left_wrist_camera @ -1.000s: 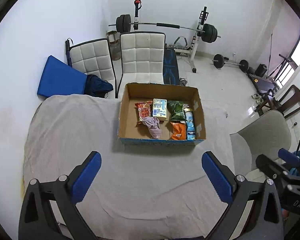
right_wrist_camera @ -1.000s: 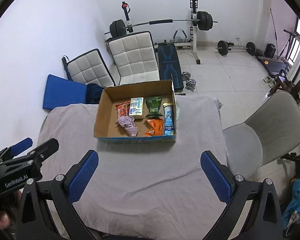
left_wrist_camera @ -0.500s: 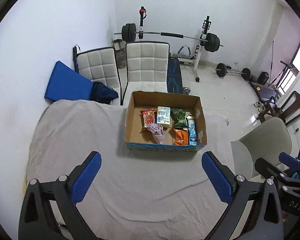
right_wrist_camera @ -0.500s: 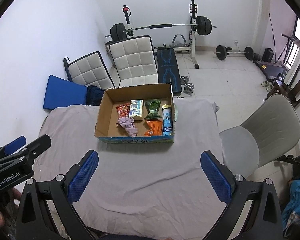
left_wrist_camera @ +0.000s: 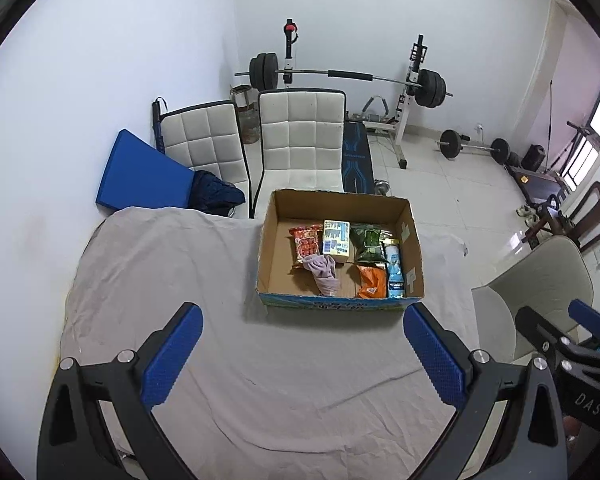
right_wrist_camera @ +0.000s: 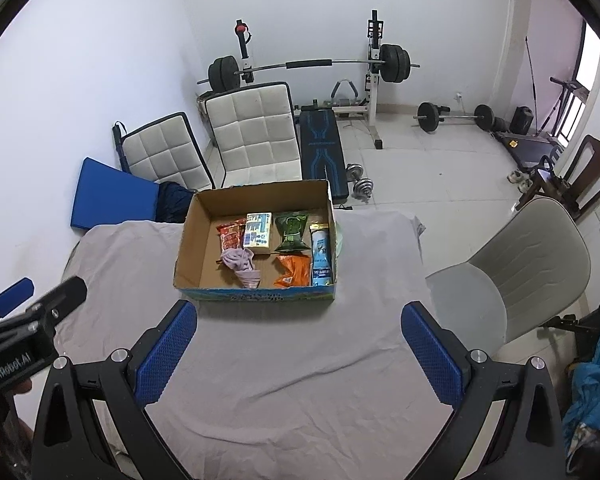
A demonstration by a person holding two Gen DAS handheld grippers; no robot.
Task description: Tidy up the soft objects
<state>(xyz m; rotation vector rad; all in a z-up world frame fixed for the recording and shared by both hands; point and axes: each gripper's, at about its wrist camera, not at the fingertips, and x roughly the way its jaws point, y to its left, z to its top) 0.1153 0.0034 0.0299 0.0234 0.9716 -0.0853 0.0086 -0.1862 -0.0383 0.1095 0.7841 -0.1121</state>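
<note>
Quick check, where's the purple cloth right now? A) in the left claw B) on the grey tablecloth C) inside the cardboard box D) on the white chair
C: the purple cloth lies crumpled on the floor of the cardboard box, next to the red snack bag; the left claw and the right claw are both open and hold nothing.

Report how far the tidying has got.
Done: the red packet, yellow box, green bag, orange bag, blue packet and pink cloth lie in the cardboard box. In hand: nothing; left gripper and right gripper hover open. Left: nothing loose on the tablecloth.
</note>
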